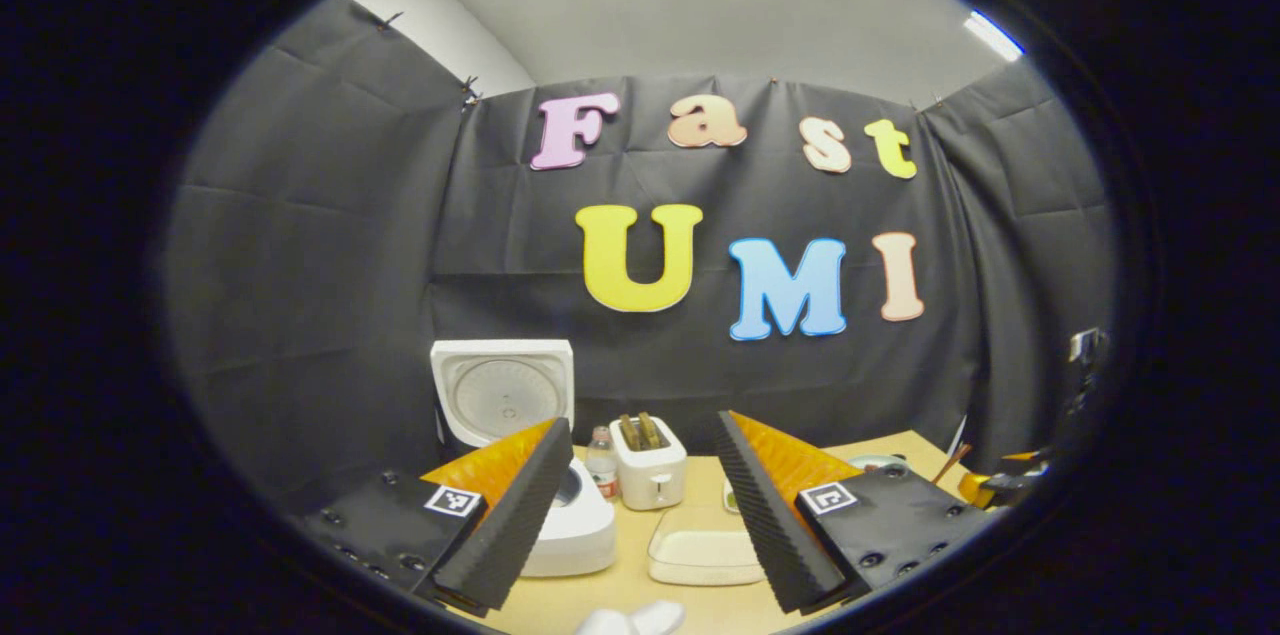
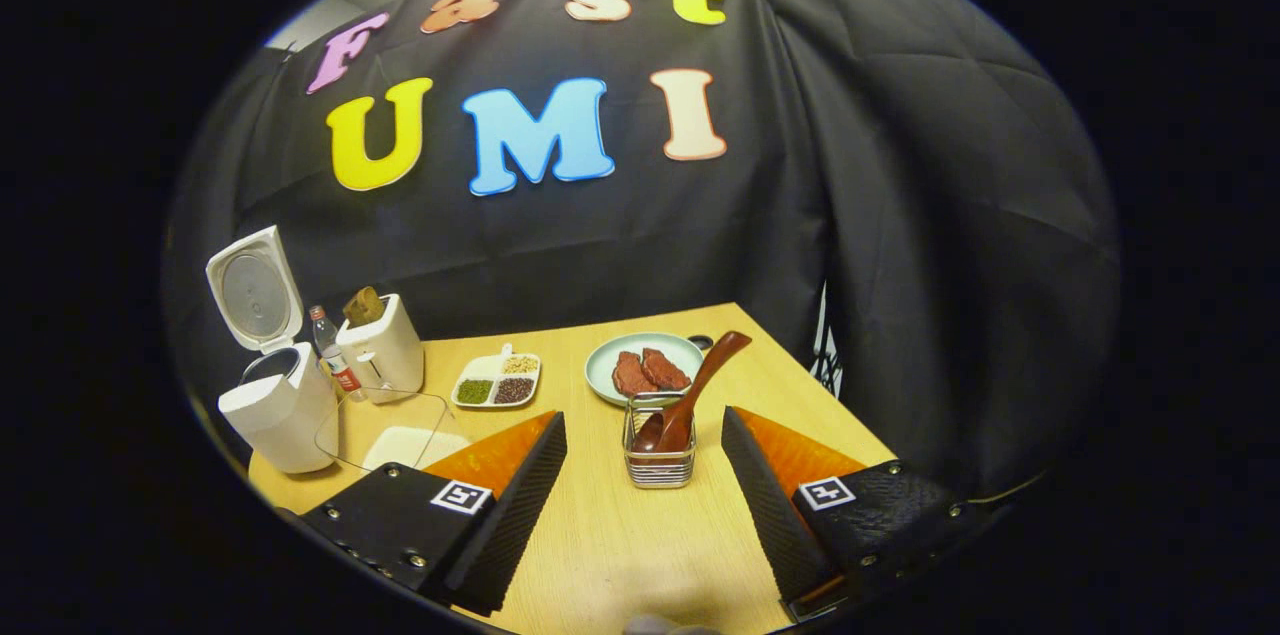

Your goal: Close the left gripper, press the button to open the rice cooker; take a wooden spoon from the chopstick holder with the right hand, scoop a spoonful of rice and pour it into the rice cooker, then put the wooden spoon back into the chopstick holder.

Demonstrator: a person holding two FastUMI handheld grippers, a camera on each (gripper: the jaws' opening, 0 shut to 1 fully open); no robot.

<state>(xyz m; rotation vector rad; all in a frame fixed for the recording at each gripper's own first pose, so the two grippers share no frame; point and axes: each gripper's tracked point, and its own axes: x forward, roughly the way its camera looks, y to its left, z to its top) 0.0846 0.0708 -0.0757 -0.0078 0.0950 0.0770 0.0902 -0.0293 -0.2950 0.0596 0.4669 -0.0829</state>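
Left gripper [image 1: 632, 505] wide apart, holding nothing; rice cooker [image 1: 560, 515] lid up, left of toaster [image 1: 650, 475] | Right gripper [image 2: 640, 505] wide apart; wooden spoon [image 2: 690, 395] in chopstick holder [image 2: 658, 460], far right of toaster [image 2: 385, 347]

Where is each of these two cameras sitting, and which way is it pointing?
Left gripper view: rides the left gripper, facing the open rice cooker and toaster; its open fingers show below.
Right gripper view: rides the right gripper, facing the chopstick holder with the wooden spoon; its fingers are open too.
Shared: rice cooker, toaster, table.
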